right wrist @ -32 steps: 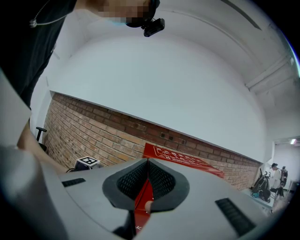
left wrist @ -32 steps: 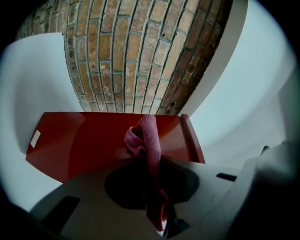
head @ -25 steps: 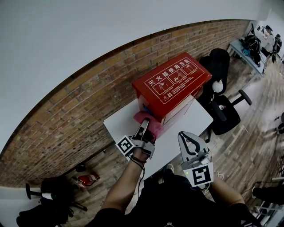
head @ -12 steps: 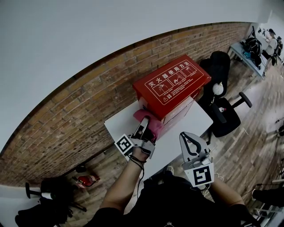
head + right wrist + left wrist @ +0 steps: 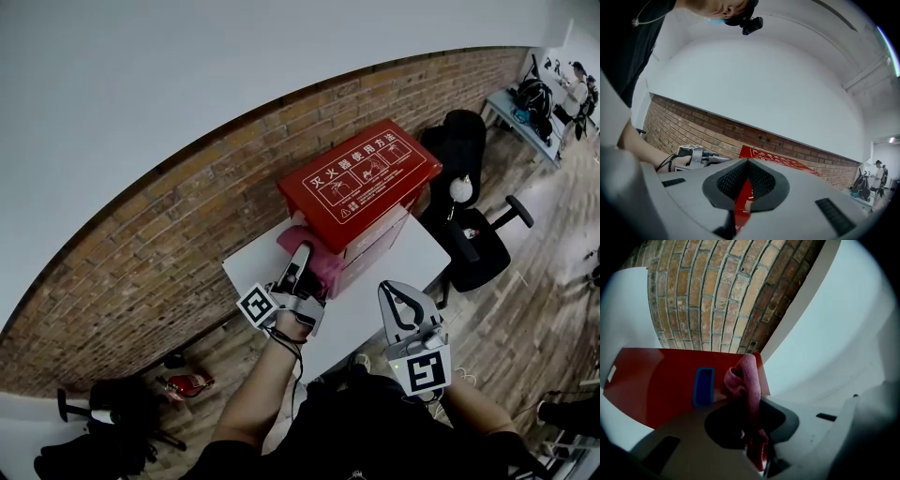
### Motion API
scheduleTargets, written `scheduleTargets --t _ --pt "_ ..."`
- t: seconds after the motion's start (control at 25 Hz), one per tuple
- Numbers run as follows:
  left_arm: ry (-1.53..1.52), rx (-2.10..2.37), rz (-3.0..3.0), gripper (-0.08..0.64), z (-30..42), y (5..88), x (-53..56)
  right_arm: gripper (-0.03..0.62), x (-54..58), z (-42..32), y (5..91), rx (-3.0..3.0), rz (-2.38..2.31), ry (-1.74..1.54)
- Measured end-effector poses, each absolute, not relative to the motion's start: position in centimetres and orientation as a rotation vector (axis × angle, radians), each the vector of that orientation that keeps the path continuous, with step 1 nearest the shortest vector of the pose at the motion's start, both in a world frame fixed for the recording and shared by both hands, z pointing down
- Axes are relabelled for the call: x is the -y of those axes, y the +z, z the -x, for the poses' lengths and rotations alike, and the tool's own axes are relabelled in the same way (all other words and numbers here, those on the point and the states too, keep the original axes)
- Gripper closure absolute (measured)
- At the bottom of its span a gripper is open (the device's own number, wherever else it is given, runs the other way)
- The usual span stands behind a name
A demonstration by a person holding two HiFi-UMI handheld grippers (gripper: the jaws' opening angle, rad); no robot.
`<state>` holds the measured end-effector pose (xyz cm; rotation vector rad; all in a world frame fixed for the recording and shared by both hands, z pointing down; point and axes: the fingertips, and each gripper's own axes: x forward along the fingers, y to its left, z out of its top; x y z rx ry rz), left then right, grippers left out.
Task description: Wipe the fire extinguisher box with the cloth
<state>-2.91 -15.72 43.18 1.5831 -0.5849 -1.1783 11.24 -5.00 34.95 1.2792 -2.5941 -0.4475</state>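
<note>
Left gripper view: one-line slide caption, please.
Left claw shut on the pink cloth, holding it at the red fire extinguisher box beside a blue recessed handle, brick wall behind.

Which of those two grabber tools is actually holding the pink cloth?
The left gripper, by the red fire extinguisher box: the pink cloth is pinched between its jaws. The right gripper hangs apart from the box, jaws shut on nothing.

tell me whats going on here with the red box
A person stands at a white table with a gripper in each hand. The left gripper is shut on a pink cloth and holds it against the end of the red fire extinguisher box, beside its blue handle recess. The right gripper is shut on nothing and hangs back over the table's near side.
</note>
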Motion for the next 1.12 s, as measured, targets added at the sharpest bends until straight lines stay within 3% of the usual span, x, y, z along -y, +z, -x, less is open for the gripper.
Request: scheduleTargets --t 0.56,1.12 --pt "-1.095 0.661 -1.755 0.451 2.6 40.3 15.3 0.572 5.1 -12.6 34.4 2.625 -1.32 -0.428" --pt "-0.667 1.304 -2.21 0.451 5.8 37.8 11.4 0.572 6.9 -12.0 33.7 2.72 -1.299 -0.355"
